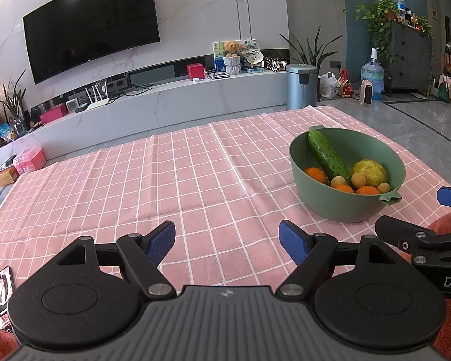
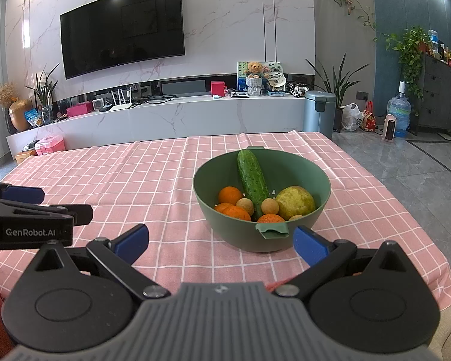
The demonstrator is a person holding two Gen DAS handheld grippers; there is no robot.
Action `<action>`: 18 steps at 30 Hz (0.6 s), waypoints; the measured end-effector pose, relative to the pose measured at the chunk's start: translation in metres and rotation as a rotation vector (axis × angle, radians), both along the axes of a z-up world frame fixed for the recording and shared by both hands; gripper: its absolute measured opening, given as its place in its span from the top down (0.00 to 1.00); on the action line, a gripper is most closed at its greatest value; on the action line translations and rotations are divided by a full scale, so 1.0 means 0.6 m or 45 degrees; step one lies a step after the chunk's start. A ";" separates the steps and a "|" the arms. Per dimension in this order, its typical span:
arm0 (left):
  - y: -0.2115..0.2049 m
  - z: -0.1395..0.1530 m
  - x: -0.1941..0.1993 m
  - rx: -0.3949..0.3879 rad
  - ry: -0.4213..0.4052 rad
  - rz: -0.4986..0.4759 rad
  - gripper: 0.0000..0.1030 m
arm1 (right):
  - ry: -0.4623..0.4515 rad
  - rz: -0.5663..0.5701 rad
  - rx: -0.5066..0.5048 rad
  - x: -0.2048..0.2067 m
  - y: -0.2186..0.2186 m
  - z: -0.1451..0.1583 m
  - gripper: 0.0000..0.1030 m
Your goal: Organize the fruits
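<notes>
Both black two-finger grippers, left (image 1: pixel 227 239) and right (image 2: pixel 221 239), hung wide open and empty over the pink checked tablecloth (image 1: pixel 165 180), all fruit gathered in the round green plastic bowl (image 2: pixel 263 236); any pick would warrant gentle, centred closure.

So from where I'm steering, the bowl (image 2: pixel 261 207) sits on the desk (image 2: pixel 141 177) toward its right side, just ahead of my right tongs (image 2: pixel 221 239). In the bowl, a cucumber (image 2: pixel 252 179) leans against the back wall, oranges (image 2: pixel 230 195) are piled to its left and front, and a pear (image 2: pixel 294 201) lies to its right. My left tongs (image 1: pixel 227 240) hang over bare cloth, with the bowl off to their right. Behind the desk there's a TV (image 2: pixel 121 28) on the wall above a long shelf, and a bin (image 2: pixel 318 114) stands on the floor at the shelf's right end.
</notes>
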State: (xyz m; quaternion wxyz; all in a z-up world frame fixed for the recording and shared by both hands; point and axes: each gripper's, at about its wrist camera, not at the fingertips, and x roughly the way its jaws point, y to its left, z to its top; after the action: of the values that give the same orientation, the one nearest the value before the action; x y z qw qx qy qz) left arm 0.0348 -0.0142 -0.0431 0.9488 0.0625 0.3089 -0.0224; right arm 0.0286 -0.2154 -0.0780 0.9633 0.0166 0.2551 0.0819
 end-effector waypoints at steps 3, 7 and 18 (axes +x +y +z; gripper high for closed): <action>0.000 0.000 0.000 0.000 0.000 0.001 0.10 | 0.000 0.000 -0.001 0.000 0.000 0.000 0.05; 0.001 0.000 0.000 -0.002 0.002 0.005 0.11 | 0.000 0.000 -0.001 0.000 0.000 0.000 0.05; 0.004 0.004 -0.002 0.004 -0.001 0.013 0.10 | 0.004 -0.001 -0.008 -0.001 0.001 -0.001 0.05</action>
State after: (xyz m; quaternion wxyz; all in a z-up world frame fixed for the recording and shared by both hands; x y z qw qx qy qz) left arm 0.0339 -0.0119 -0.0408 0.9489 0.0625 0.3087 -0.0170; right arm 0.0280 -0.2149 -0.0785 0.9630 0.0139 0.2567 0.0808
